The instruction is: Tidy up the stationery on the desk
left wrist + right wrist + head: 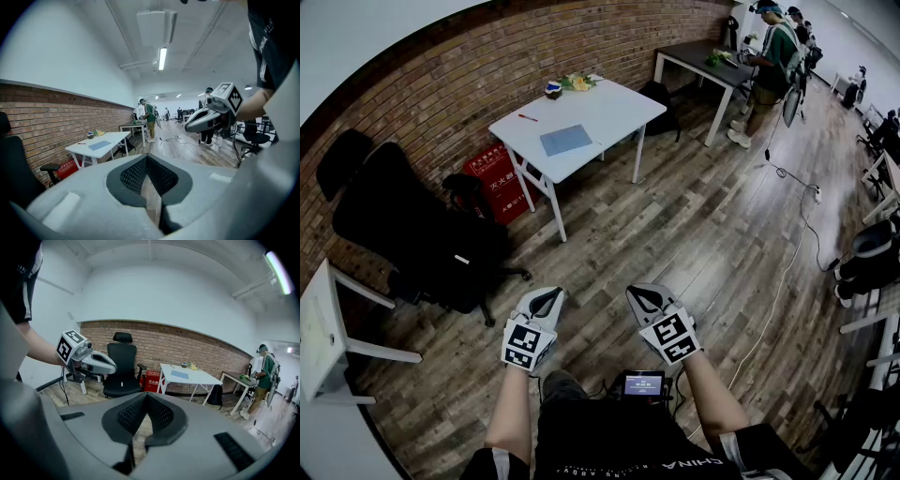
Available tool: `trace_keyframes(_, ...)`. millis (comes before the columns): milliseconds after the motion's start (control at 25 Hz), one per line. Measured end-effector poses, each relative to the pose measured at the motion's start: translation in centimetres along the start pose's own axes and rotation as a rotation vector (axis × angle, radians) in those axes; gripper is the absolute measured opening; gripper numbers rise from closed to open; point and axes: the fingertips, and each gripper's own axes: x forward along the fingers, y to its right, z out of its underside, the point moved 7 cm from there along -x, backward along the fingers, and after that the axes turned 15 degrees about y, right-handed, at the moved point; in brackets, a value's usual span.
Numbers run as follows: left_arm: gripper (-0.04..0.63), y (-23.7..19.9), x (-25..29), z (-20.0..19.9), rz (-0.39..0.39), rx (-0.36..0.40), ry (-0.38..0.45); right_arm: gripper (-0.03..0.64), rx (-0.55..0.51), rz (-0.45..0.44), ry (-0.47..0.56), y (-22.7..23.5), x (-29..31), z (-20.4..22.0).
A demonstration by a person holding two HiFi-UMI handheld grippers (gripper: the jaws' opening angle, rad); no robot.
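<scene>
Brick wall [487,66], wood floor [694,225], white desk [609,108], black office chair [403,225], ceiling strip light [162,58].

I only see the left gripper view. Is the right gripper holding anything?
Observer: No. The right gripper is shut, with nothing between its jaws.
Operator: How is the stationery laid out?
Observer: On the white rectangular desk, a thin red pen lies apart from the flat blue sheet, nearer the brick wall.
Operator: Anything off to my left?
Observer: A second white table stands past the black office chair.
</scene>
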Motion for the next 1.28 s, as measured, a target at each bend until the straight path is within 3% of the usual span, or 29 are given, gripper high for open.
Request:
trace_keyframes(440, -0.002, 2.0, 0.7, 1.0, -0.019, -0.015, -0.014, 0.009, 0.022, 0.007, -0.023, 2.1, -1.4, 2.0)
trace_keyframes(680, -0.002, 0.8, -0.6, 1.4, -0.026, -0.028, -0.020, 0.009, 0.036, 0.014, -0.045, 0.4, -0.4, 2.3)
trace_keyframes(880, -0.002, -0.7, -1.3, 2.1, 0.024, -0.089, -0.017, 0.009, 0.037, 0.035, -0.062, -2.1, 1.4, 1.9)
trace_keyframes(1280, -0.002, -3.9, -2.4, 2.6, 0.133, -0.064, 0.028, 0.009, 0.041, 0.112, -0.066, -5.3, 4.4, 0.3)
